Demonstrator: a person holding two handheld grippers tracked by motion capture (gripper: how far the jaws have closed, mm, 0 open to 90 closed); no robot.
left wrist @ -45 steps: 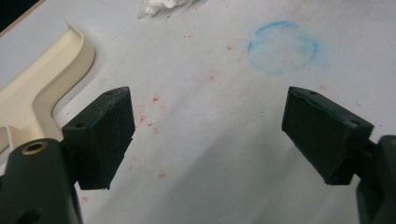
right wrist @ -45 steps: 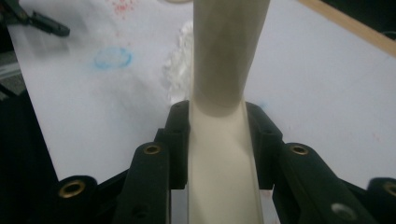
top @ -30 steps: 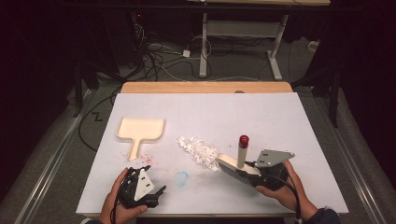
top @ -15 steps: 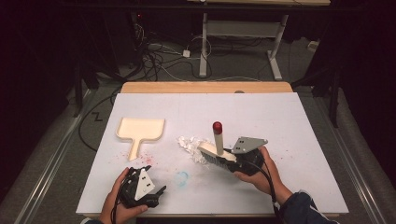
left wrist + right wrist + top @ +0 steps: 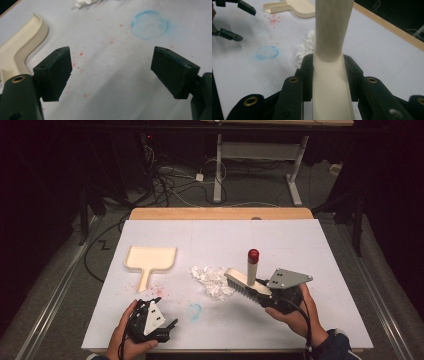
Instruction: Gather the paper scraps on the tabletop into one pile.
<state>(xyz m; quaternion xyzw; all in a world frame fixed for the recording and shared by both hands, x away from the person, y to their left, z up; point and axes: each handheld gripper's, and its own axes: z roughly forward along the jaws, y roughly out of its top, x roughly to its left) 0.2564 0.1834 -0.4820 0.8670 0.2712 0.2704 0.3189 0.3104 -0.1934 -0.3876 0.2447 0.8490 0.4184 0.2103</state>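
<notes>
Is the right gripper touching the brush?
Touching. In the right gripper view, the right gripper has both black jaws pressed against the sides of the brush.

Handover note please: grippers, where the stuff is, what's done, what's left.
Right gripper: shut on the brush, bristles at the right edge of the paper scraps.
Left gripper: open, holding nothing, low over the table near the blue ring mark.
Dustpan: flat on the table, left of the scraps, not held.
Done: brush picked up.
Left: likely grab the dustpan and sweep the scraps into it.
</notes>
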